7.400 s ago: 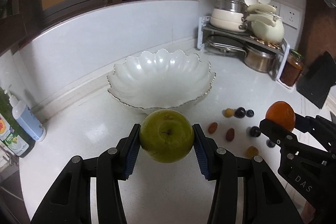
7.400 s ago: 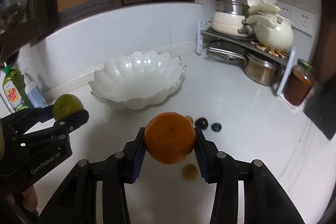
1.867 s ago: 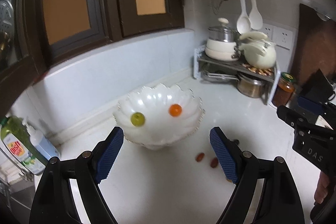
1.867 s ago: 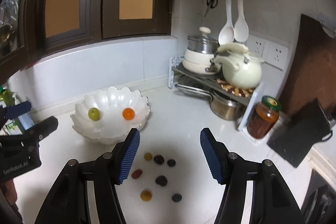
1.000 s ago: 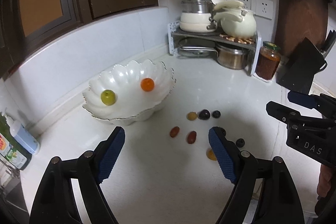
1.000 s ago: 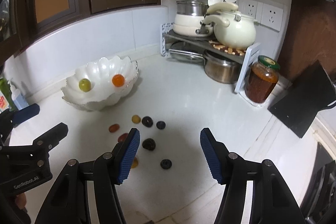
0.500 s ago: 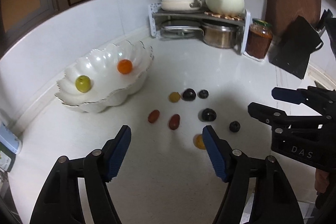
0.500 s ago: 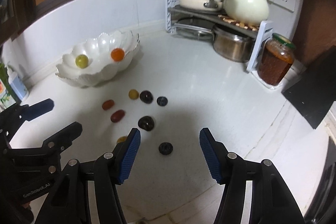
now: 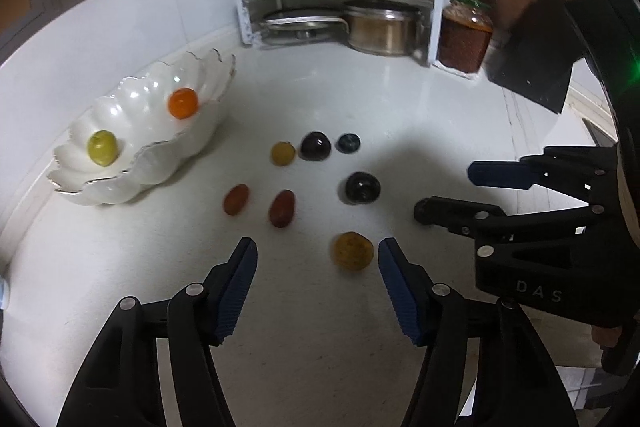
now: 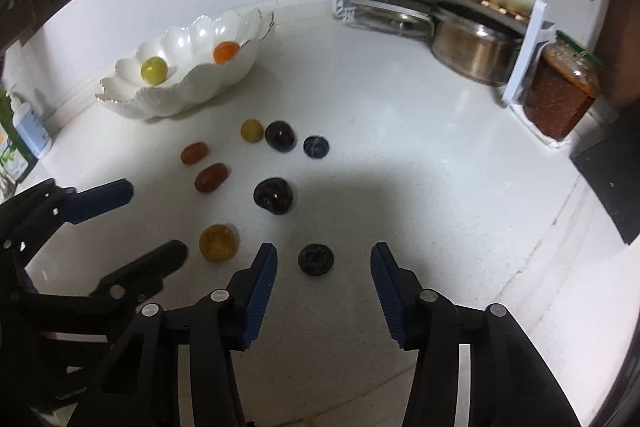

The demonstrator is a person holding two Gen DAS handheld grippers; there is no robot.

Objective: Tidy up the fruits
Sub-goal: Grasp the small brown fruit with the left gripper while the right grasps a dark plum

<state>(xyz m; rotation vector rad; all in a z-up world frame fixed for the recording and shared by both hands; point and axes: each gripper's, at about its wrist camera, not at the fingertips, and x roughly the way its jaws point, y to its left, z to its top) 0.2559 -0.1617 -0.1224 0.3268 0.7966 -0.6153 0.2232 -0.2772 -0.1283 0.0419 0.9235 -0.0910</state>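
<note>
Left wrist view: left gripper [image 9: 316, 259] released, jaws closing, blue ribbed pads apart. A round yellow-orange small fruit [image 9: 353, 250] sits on the white stone counter [image 9: 420, 99] just inside the right pad, not pinched. Ahead on the counter lie two oblong red fruits [image 9: 281, 208] side by side, a dark glossy round plum-like fruit [image 9: 362, 187], then a back row of a small yellow fruit [image 9: 283, 153], a second dark fruit [image 9: 315, 145] and a small blueberry [image 9: 347, 143]. The white scalloped ceramic bowl [image 9: 160, 163] stands at left, holding a green apple [image 9: 102, 147] and an orange [image 9: 183, 103], apart from each other. The black right gripper [image 9: 444, 193] comes in from the right edge, low over the counter; its fingertip area is blurred, so what it is over can't be told here. At the back stand a corner rack with steel pots [image 9: 376, 27] and a jar of red paste [image 9: 464, 41].

Right wrist view: right gripper [image 10: 323, 269] released, jaws closing, and a dark blueberry [image 10: 315, 258] lies on the counter between the pads, nearer the left one, untouched. The left gripper [image 10: 156, 227] is at lower left with the yellow-orange fruit [image 10: 218, 243] between its fingers. Bowl [image 10: 192, 91] with apple [image 10: 154, 70] and orange [image 10: 225, 51] is at upper left, well apart from both grippers. A soap bottle [image 10: 30, 131] is at the far left edge.
</note>
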